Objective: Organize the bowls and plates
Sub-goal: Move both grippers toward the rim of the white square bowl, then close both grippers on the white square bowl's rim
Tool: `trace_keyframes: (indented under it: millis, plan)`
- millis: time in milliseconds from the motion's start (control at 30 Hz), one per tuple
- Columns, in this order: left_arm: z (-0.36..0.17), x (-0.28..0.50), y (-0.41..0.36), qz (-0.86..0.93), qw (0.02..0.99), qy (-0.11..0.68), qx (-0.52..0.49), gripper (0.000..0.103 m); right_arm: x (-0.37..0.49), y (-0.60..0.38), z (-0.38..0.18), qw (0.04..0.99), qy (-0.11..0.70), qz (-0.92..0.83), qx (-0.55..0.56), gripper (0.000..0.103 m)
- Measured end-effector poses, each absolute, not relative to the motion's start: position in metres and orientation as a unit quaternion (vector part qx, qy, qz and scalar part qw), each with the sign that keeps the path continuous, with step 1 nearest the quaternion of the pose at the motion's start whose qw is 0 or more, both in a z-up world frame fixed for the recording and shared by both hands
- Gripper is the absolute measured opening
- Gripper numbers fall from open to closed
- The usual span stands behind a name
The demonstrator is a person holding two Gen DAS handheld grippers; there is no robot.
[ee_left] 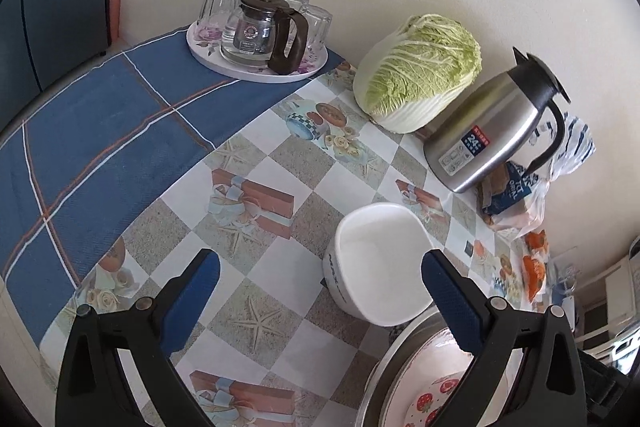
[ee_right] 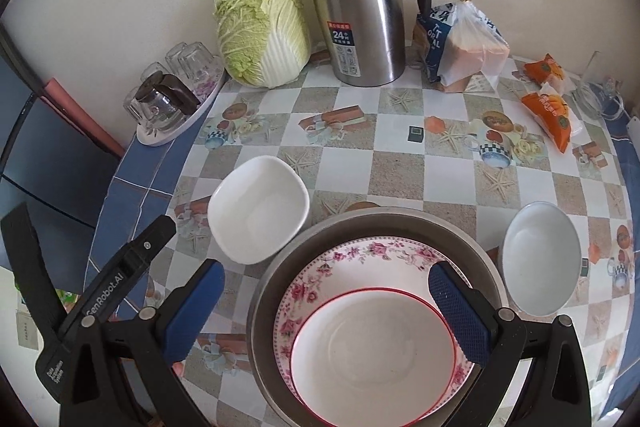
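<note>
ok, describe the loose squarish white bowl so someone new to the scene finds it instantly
Start at the big steel basin holding the stacked plates at the near edge of the checkered table. The white bowl sits on the cloth just off the basin's left rim, in front of the cabbage. It has rounded-square corners and is plain white; the other loose bowl, right of the basin, is round and greyish.

Left wrist view: the round steel basin [ee_left: 378,383] and the strawberry-patterned dish [ee_left: 430,407] inside it are cut off by the bottom edge and partly hidden behind the gripper's finger. Right wrist view: the pink floral plate [ee_right: 360,255] is largely covered by the red-rimmed white plate [ee_right: 372,355]. Label print on the stainless steel thermos jug [ee_right: 360,3] is too small to read.
</note>
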State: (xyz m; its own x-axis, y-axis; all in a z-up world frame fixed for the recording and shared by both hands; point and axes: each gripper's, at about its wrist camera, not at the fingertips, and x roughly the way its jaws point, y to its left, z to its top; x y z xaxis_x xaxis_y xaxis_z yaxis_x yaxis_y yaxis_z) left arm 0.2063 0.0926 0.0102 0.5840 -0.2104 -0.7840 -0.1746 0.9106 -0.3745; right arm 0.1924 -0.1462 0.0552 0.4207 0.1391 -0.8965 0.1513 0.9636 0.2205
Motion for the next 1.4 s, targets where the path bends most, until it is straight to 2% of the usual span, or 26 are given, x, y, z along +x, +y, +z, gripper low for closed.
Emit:
trace_keyframes:
  millis: [433, 533, 667, 867, 933, 1333, 1367, 1400]
  plan:
    - [-0.011, 0.227, 0.11, 0.007, 0.857, 0.458, -0.237, 0.101, 0.246, -0.133, 0.041, 0.818, 0.565, -0.027, 0.102, 0.1]
    - [-0.018, 0.232, 0.112, 0.01, 0.854, 0.462, -0.238, 0.101, 0.256, -0.124, 0.036, 0.817, 0.571, -0.041, 0.072, 0.089]
    - [-0.03, 0.237, 0.111, 0.02, 0.851, 0.472, -0.231, 0.101, 0.266, -0.121, 0.025, 0.808, 0.584, -0.044, 0.072, 0.08]
    - [-0.042, 0.243, 0.109, 0.016, 0.844, 0.477, -0.246, 0.101, 0.276, -0.111, 0.005, 0.794, 0.604, -0.04, 0.057, 0.06]
    - [-0.048, 0.246, 0.105, 0.009, 0.839, 0.486, -0.245, 0.101, 0.278, -0.109, -0.001, 0.791, 0.609, -0.035, 0.056, 0.051]
    - [-0.071, 0.258, 0.08, -0.02, 0.821, 0.524, -0.225, 0.1, 0.283, -0.101, -0.023, 0.778, 0.626, -0.039, 0.034, 0.024]
    - [-0.072, 0.258, 0.078, -0.023, 0.82, 0.524, -0.229, 0.098, 0.284, -0.101, -0.024, 0.777, 0.627, -0.039, 0.034, 0.023]
    - [-0.073, 0.258, 0.077, -0.028, 0.819, 0.524, -0.233, 0.088, 0.284, -0.101, -0.025, 0.777, 0.627, -0.039, 0.033, 0.023]
